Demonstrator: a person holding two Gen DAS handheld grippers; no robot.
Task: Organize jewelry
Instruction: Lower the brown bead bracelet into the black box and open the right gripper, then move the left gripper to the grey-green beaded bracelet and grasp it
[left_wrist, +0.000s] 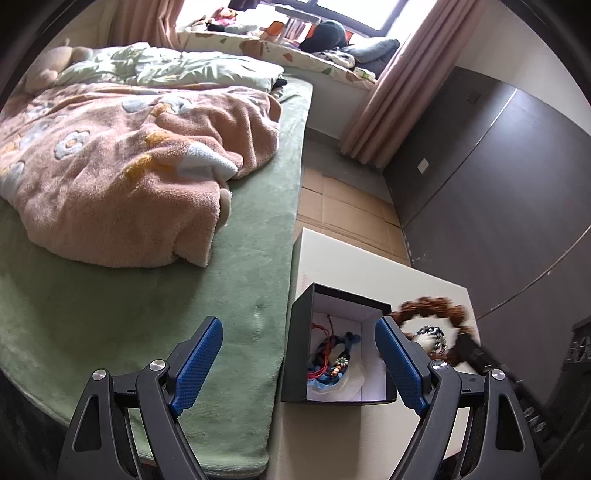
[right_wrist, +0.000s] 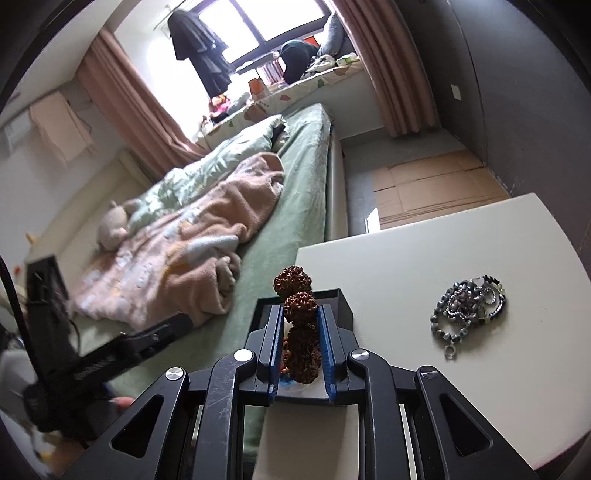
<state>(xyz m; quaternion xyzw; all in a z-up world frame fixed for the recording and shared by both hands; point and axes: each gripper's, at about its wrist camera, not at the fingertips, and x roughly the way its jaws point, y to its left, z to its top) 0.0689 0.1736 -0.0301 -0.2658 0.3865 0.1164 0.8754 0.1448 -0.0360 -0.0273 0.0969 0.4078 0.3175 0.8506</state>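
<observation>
A black box (left_wrist: 295, 347) with a white lining stands on the white table (left_wrist: 340, 254) by the bed. Red and blue cord bracelets (left_wrist: 332, 360) lie inside it. My left gripper (left_wrist: 299, 328) is open and empty, its fingers standing either side of the box. My right gripper (right_wrist: 301, 332) is shut on a brown knobbly bead bracelet (right_wrist: 299, 306) and holds it over the box (right_wrist: 341, 301). In the left wrist view the bracelet (left_wrist: 428, 308) shows blurred, to the right of the box. A pile of silver and dark bead bracelets (right_wrist: 467, 304) lies on the table (right_wrist: 406, 251) to the right.
The bed with a green cover (left_wrist: 240, 266) and a pink blanket (left_wrist: 129, 173) runs along the table's left side. Flattened cardboard (right_wrist: 424, 188) lies on the floor beyond the table. A dark wardrobe (left_wrist: 498, 184) stands on the right.
</observation>
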